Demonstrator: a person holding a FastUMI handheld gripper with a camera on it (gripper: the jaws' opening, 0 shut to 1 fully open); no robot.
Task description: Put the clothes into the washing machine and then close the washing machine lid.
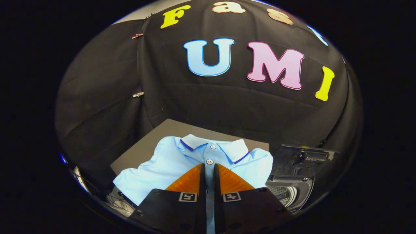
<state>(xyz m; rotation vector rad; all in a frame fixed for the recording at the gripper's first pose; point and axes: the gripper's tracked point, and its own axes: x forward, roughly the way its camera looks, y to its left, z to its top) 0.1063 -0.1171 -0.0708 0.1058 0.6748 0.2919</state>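
A light blue polo shirt with a dark-trimmed collar lies spread flat on a dark board, front up. My gripper hovers over its chest, fingers drawn together with only a narrow slit between them. The buttoned placket shows through that slit, and the cloth looks flat and unpinched. To the right of the shirt, lower than the board, stands the washing machine. Its lid is raised and the ribbed metal drum is open to view.
Black cloth walls close in behind and on both sides of the board. A pale wire-like object sits below the shirt's left sleeve. The shirt's right sleeve reaches almost to the machine's rim.
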